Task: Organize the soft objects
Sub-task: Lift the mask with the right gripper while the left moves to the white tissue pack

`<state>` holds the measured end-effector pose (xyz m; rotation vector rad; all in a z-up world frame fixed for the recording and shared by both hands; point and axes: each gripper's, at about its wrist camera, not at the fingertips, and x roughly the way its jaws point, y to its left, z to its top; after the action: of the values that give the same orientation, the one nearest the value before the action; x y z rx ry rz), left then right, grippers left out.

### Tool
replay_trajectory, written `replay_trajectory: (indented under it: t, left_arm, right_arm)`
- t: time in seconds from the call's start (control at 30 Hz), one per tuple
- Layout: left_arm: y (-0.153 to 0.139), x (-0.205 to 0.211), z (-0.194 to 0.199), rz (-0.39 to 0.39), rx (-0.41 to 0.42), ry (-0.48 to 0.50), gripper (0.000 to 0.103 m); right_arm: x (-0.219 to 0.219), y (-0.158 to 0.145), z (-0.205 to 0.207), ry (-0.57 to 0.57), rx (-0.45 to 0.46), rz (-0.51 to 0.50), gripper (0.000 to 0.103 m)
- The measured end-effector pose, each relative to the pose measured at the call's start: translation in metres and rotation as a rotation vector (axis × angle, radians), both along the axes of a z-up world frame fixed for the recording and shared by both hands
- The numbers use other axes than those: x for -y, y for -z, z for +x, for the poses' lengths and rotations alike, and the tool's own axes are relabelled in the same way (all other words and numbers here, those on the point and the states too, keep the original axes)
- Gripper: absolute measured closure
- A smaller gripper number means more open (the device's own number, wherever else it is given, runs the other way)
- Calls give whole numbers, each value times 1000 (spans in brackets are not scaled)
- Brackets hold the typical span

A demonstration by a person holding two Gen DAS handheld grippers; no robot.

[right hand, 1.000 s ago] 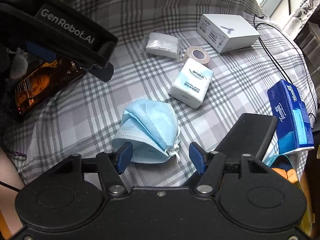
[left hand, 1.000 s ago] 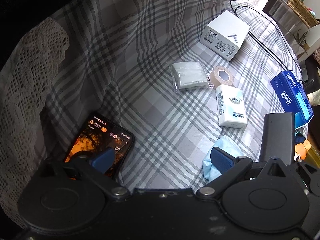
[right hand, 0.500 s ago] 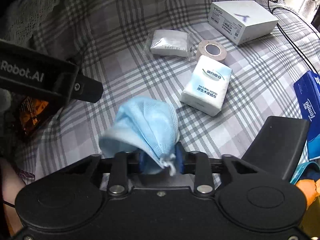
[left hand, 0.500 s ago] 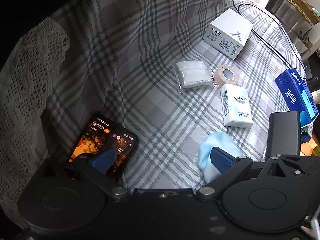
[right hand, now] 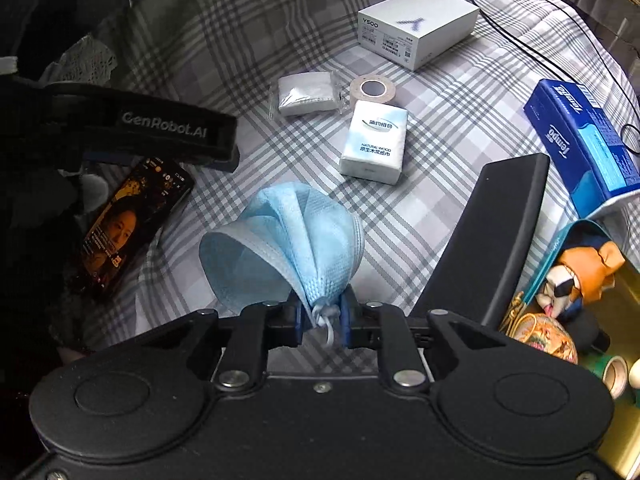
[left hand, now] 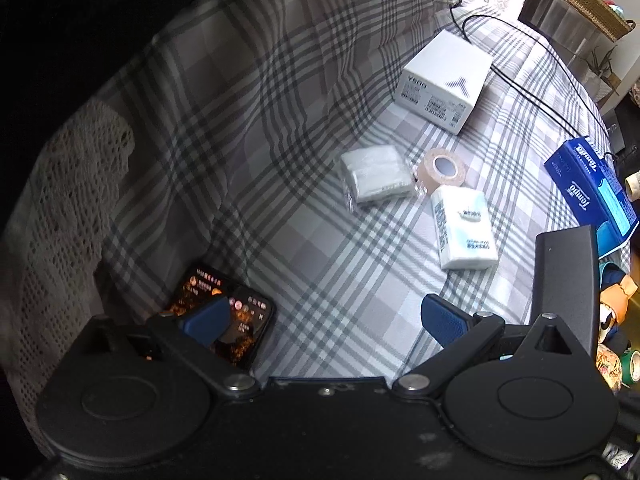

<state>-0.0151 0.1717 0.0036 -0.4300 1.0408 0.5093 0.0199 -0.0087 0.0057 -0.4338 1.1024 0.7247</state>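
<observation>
My right gripper point(right hand: 322, 318) is shut on a light blue face mask point(right hand: 288, 240) and holds it bunched above the plaid cloth point(right hand: 440, 128). A white tissue pack point(right hand: 374, 142), a wrapped white pad point(right hand: 306, 92) and a beige tape roll point(right hand: 372, 89) lie beyond it. My left gripper point(left hand: 324, 316) is open and empty, low over the cloth, with its left finger above a lit phone point(left hand: 224, 316). The tissue pack point(left hand: 464, 226), pad point(left hand: 376, 178) and tape roll point(left hand: 442, 168) also show in the left wrist view. The mask is out of the left wrist view.
A white box point(right hand: 416, 26) stands at the back. A blue Tempo tissue box point(right hand: 580, 136) lies at right beside a black lid point(right hand: 496, 232) and a gold tin point(right hand: 580, 300) holding a toy and tape rolls. A black cable point(left hand: 532, 92) crosses the cloth. The phone point(right hand: 132, 216) lies at left.
My right gripper closed on the blue mask and lifted it off the cloth. The mask has left the left wrist view. The left gripper stayed open and shifted slightly.
</observation>
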Motion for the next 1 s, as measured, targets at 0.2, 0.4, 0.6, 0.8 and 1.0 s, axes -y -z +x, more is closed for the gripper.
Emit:
replay_trajectory:
  t: [0.2,0.4,0.6,0.8,1.0]
  left_arm:
    - [-30,10,26,53,43,75,1]
    - [-59,8,77,49,64,126,1]
    - [-61,25,134,134,-7,297,1]
    - [-16,36,150,85,-71,400,1]
    - [33,40,156,-16,-106,389,1]
  right_arm:
    - [8,-18,-19,54,16,70,87]
    - [13,-31,-25,124,51,141,86]
    - [22,-33,-22,190,68,174,86]
    - [31,-23,-10,268,54,155,86]
    - [37,-14,-5,322,49,133,87]
